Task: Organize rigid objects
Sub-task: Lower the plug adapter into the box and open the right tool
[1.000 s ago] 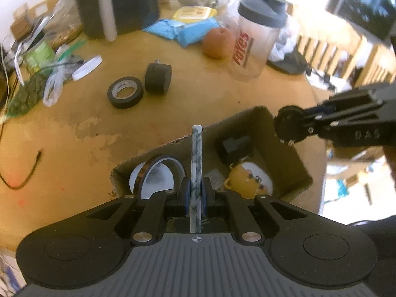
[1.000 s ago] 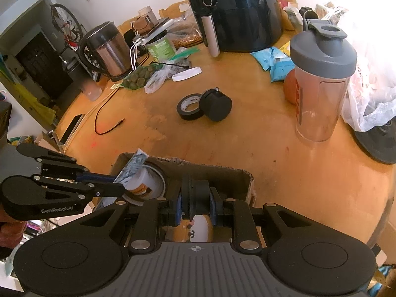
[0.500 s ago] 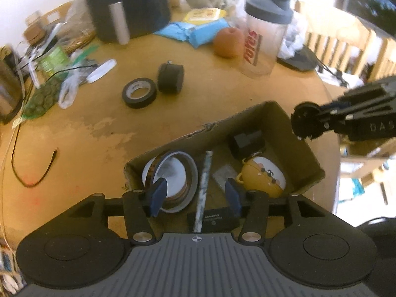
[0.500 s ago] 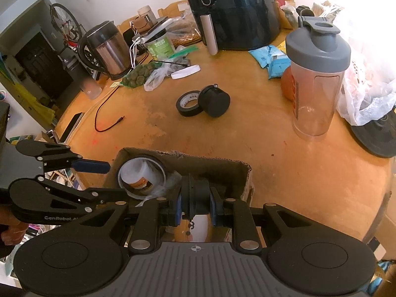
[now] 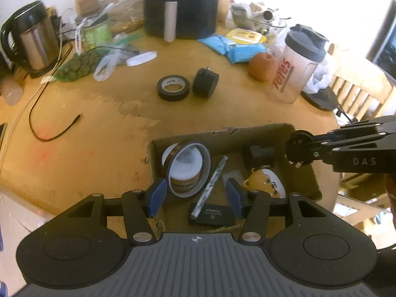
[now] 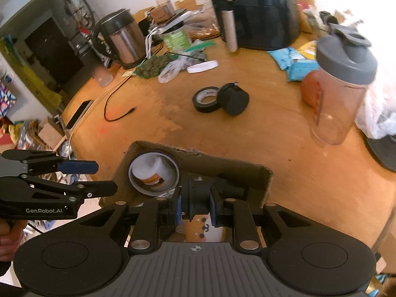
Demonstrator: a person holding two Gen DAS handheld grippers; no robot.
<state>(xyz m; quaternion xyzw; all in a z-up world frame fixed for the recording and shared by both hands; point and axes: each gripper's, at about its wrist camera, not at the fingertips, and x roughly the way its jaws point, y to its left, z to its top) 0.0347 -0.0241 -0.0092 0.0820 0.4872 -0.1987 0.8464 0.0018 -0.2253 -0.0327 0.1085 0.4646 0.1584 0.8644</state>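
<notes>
A cardboard box [image 5: 259, 133] stands at the table's near edge and holds a tape roll [image 5: 185, 170], a thin marbled stick [image 5: 210, 185], a flat black device [image 5: 212, 216], a black block [image 5: 258, 154] and a yellow figurine [image 5: 266, 183]. My left gripper [image 5: 195, 195] is open and empty above the box's near side. My right gripper [image 6: 194, 206] is shut on a black caster wheel [image 6: 198, 198] over the box [image 6: 222, 165]. A black tape roll [image 5: 173, 87] and another black caster wheel [image 5: 205, 83] lie mid-table.
A shaker bottle [image 5: 297, 66] and an orange [image 5: 262, 65] stand at the right. An air fryer [image 5: 180, 2], kettle [image 5: 37, 39], green can [image 5: 96, 31], blue packets [image 5: 237, 49] and bags crowd the far side. A black cable [image 5: 49, 133] lies at the left.
My left gripper opened and let go of the marbled stick, which now lies in the box, then drew back and up. My right gripper stays shut on the caster wheel over the box.
</notes>
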